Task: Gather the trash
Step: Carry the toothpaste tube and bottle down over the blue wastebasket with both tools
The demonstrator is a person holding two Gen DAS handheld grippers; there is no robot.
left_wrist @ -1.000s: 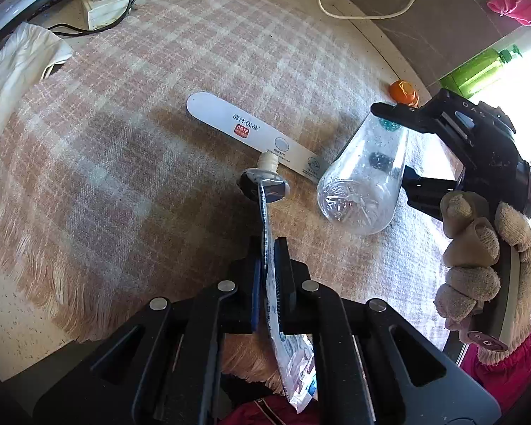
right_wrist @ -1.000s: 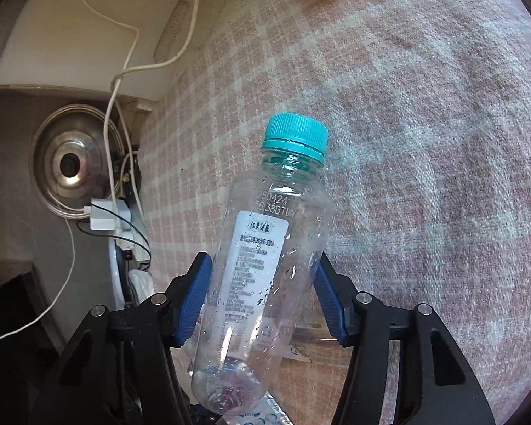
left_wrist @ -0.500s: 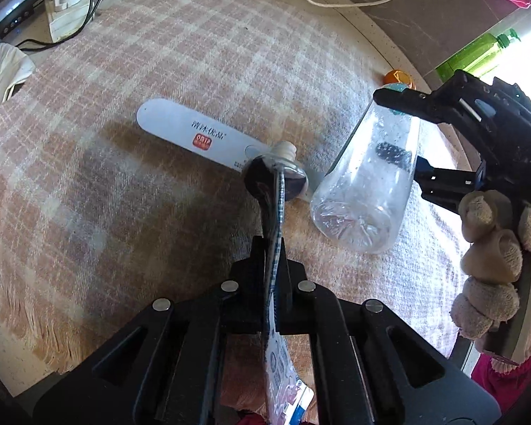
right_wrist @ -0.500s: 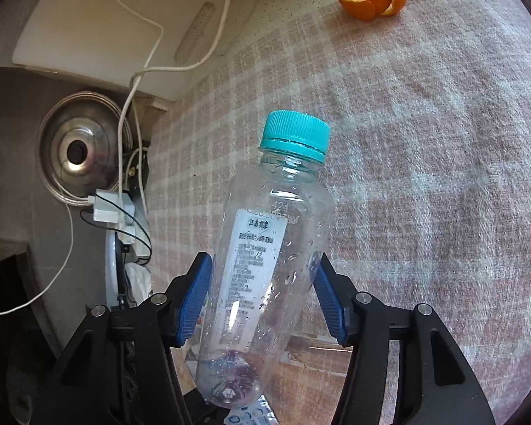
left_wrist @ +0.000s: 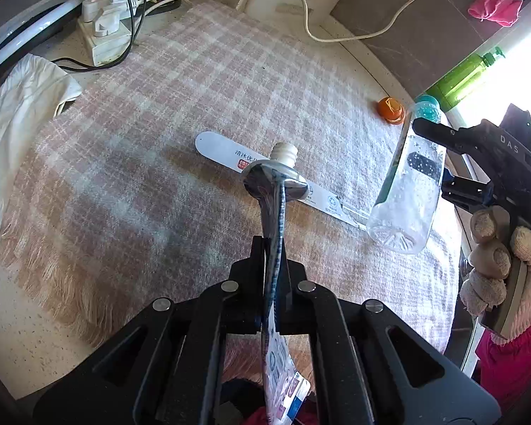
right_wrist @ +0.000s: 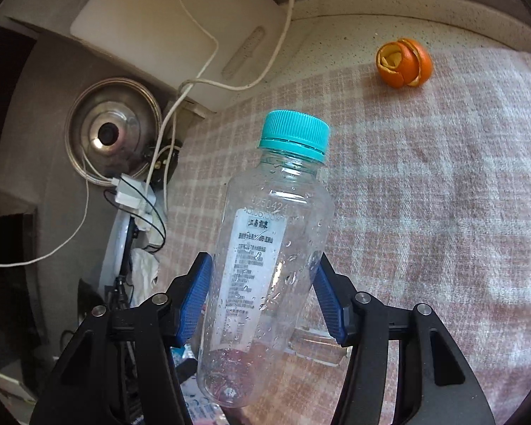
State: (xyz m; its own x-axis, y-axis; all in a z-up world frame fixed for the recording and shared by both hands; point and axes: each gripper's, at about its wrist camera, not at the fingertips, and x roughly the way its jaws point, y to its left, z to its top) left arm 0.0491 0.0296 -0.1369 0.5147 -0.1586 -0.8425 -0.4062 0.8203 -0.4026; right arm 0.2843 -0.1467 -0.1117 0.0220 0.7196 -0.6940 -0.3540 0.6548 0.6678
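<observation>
My left gripper is shut on a squeezed flat tube with a white screw neck, held above the checked cloth. My right gripper is shut on a clear empty plastic bottle with a teal cap, held off the cloth; the bottle also shows in the left wrist view at the right. A long white flat wrapper with red print lies on the cloth under the tube. An orange peel lies at the cloth's far edge and also shows in the left wrist view.
A white power strip with plugs and cables sits at the far left. A crumpled white cloth lies at the left edge. A green bottle stands by the window. A metal lid and a white board stand behind the table.
Both grippers have risen and pulled back from the cloth with their loads. The bottle is held more upright, and the orange peel has come into the right wrist view.
</observation>
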